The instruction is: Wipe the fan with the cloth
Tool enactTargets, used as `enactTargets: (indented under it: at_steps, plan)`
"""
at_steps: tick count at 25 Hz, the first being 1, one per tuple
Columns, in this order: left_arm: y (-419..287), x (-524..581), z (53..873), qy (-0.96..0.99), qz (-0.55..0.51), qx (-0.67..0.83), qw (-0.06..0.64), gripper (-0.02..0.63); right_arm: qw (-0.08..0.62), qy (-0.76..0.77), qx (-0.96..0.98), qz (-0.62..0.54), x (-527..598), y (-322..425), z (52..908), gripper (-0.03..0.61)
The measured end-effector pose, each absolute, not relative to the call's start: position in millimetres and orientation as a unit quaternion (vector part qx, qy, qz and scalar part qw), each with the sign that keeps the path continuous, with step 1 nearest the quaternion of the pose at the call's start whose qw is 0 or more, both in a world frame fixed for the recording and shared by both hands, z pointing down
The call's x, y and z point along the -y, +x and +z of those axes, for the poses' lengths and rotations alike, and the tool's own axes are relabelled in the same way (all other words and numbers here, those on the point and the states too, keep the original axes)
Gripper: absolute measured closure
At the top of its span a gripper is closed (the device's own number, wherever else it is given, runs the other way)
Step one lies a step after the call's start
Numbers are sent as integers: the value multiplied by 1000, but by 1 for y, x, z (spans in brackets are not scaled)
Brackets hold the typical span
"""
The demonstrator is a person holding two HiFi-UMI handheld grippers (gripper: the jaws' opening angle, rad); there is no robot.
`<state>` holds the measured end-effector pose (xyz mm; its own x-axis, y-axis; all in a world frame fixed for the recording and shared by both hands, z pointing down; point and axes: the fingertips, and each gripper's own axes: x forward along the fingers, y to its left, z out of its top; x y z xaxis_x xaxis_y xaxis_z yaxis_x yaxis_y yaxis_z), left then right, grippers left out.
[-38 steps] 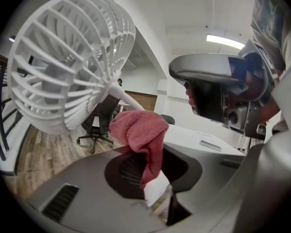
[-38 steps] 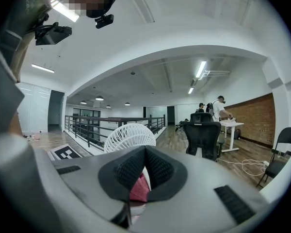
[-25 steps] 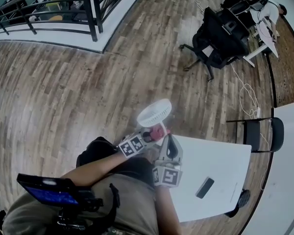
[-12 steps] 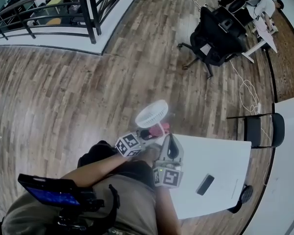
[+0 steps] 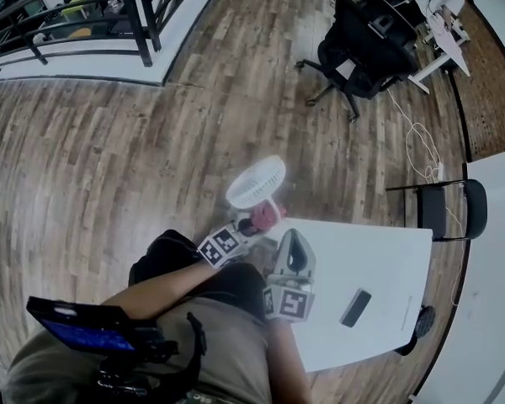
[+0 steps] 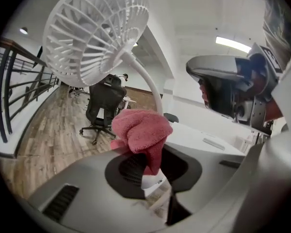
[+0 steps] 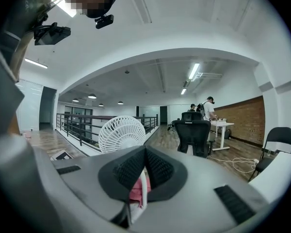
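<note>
1. Table: smooth, white and flat. The grippers cover its near corner.
2. Fan: white plastic, with a round slatted cage on a thin curved neck. The right gripper is clenched on the neck, with the cage above its jaws. The fan's base is hidden.
3. Cloth: pink, fluffy and bunched. The left gripper grasps it just beside the neck.
</note>
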<state>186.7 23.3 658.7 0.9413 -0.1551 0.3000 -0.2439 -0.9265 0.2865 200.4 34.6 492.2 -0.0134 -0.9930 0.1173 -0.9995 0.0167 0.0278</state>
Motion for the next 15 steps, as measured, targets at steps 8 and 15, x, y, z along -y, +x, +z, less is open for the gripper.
enactTargets:
  at_steps: [8,15]
  plan:
    - [176,-25,662,973,154,113,125,557,68,671,738,38,-35,167,503,578]
    - [161,-17,669,969,167,131,130,557,56,678,732,18,-37,168,498,579]
